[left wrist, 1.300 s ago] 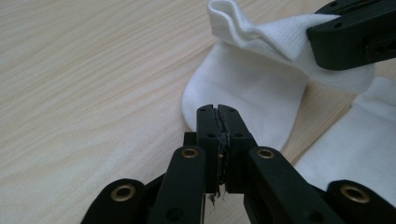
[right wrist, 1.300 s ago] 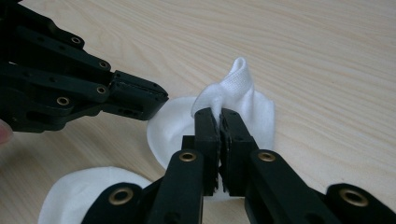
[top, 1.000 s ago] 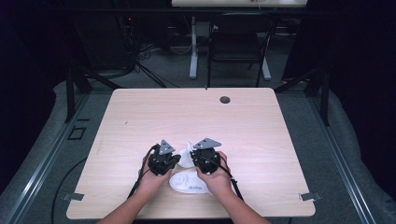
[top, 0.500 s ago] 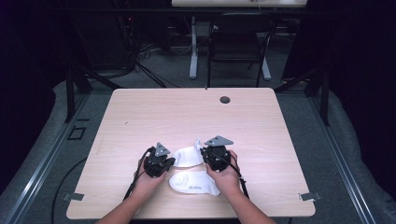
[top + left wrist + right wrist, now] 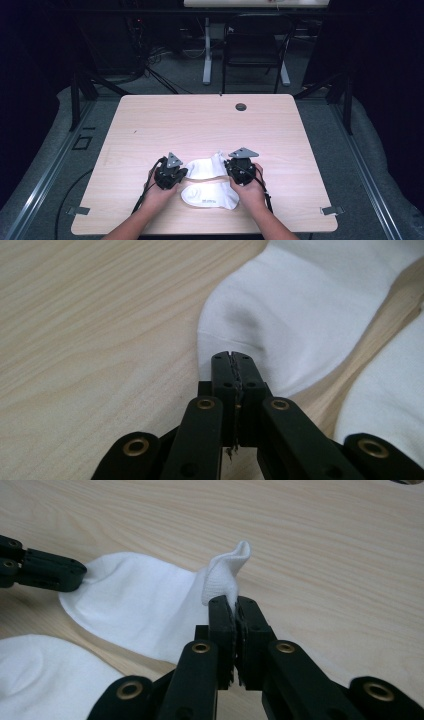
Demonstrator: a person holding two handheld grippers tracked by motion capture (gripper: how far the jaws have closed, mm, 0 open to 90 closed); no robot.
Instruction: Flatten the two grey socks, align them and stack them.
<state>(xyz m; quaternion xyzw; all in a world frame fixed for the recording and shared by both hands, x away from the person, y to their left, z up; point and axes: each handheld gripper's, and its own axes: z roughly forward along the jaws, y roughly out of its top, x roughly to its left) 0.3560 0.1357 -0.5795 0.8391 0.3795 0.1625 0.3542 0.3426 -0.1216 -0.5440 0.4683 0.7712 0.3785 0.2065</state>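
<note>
Near the desk's front edge, the left gripper and right gripper each pinch one end of a white sock. Pulling too hard could make an end slip out.

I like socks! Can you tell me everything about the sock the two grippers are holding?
The held sock is plain white, soft knit, ankle-short. It lies stretched flat on the wooden table, just beyond a second white sock. The left gripper is shut on its toe end; the right gripper pinches its ribbed cuff, which puckers upward.
</note>
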